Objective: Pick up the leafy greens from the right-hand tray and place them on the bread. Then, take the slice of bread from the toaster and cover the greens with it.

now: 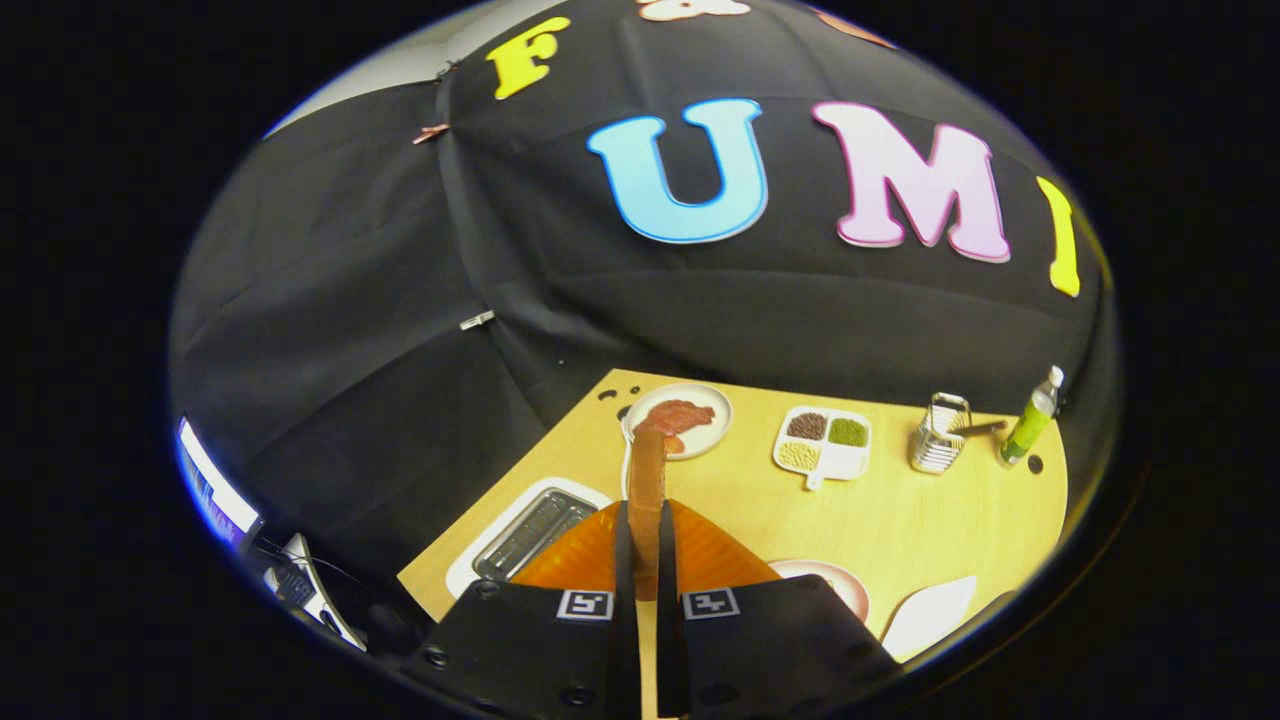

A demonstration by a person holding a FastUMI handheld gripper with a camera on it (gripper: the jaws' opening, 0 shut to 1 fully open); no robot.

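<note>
Now the tongs (pixel 646 560) are clamped on the bread slice (pixel 646 480), edge-on; toaster (pixel 530 533) just beside, on the bench (pixel 900 510).

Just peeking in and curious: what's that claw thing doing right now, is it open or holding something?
Gripper: closed, both fingers pressing on a slice of bread held edge-on between them, lifted above the table, with the toaster just beside it.
</note>
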